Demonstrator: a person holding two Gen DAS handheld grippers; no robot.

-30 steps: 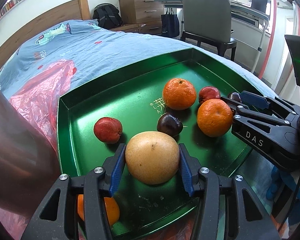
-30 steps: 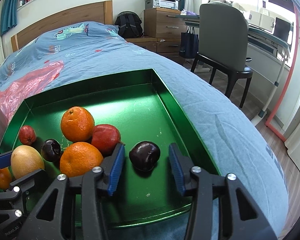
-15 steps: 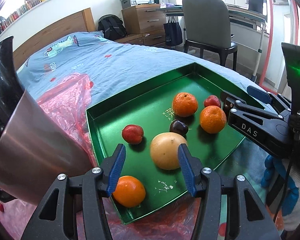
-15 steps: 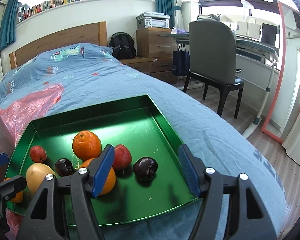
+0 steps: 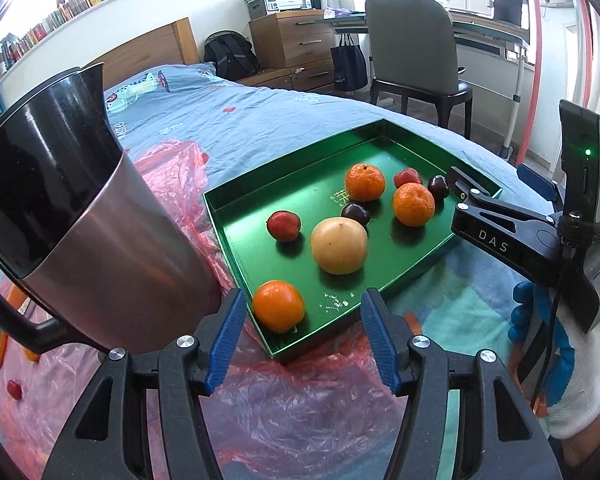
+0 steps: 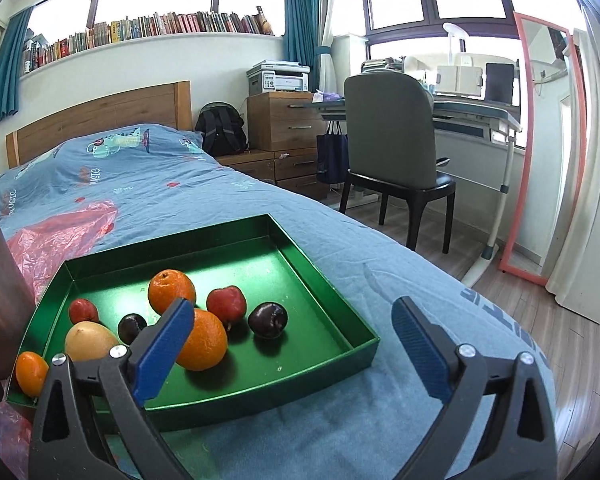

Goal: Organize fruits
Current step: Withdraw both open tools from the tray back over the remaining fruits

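Left wrist view: the left gripper (image 5: 303, 334) is spread wide and empty above the near corner of the green tray (image 5: 236, 240), which lies on the bed with its long axis running away to the right. A pear (image 5: 339, 245) lies near the middle, an orange (image 5: 278, 306) in the near corner.

Right wrist view: the right gripper (image 6: 294, 350) is wide apart, holding nothing, over the tray's (image 6: 332, 284) near right corner. A dark plum (image 6: 267, 320) sits close to that corner.

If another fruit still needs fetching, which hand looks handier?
Probably the left: the open left gripper hangs over the red plastic sheet where a small red fruit lies; the open right gripper faces only the green metal tray.
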